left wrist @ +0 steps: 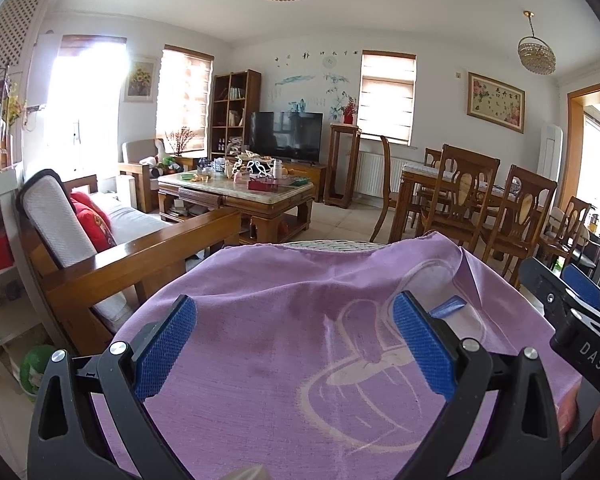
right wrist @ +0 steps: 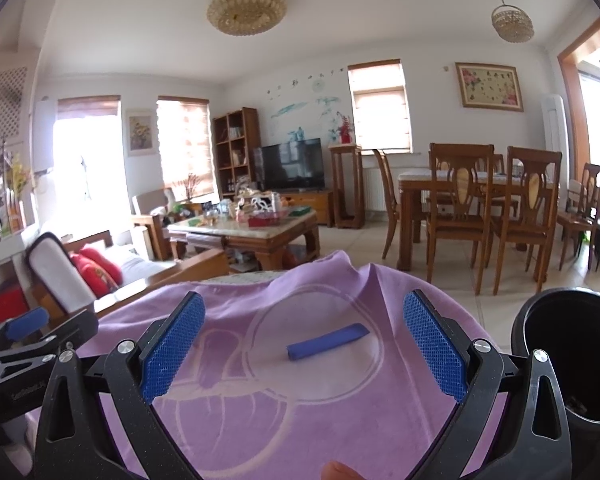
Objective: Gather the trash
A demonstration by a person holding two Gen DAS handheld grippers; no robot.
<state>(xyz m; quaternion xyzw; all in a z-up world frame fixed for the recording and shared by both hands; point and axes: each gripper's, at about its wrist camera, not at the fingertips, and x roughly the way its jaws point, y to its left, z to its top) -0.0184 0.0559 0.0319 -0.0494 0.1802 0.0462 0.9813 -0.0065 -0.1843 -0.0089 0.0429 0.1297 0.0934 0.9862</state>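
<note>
A small blue wrapper (right wrist: 327, 346) lies on a purple cloth (right wrist: 284, 412) with a pale printed pattern, just ahead of my right gripper (right wrist: 305, 344), which stands open with nothing between its blue pads (right wrist: 171, 347). In the left wrist view the same blue wrapper (left wrist: 447, 306) peeks out beyond the right pad. My left gripper (left wrist: 294, 342) is open too, hovering over the purple cloth (left wrist: 260, 360). A black bin (right wrist: 564, 356) stands to the right of the cloth. The right gripper body (left wrist: 572, 312) shows at the right edge of the left view.
A wooden sofa (left wrist: 100, 248) with red cushions is to the left. A cluttered coffee table (left wrist: 236, 196) sits ahead. Dining table and chairs (right wrist: 480, 208) stand at the right on tiled floor. A TV (right wrist: 292, 164) is on the far wall.
</note>
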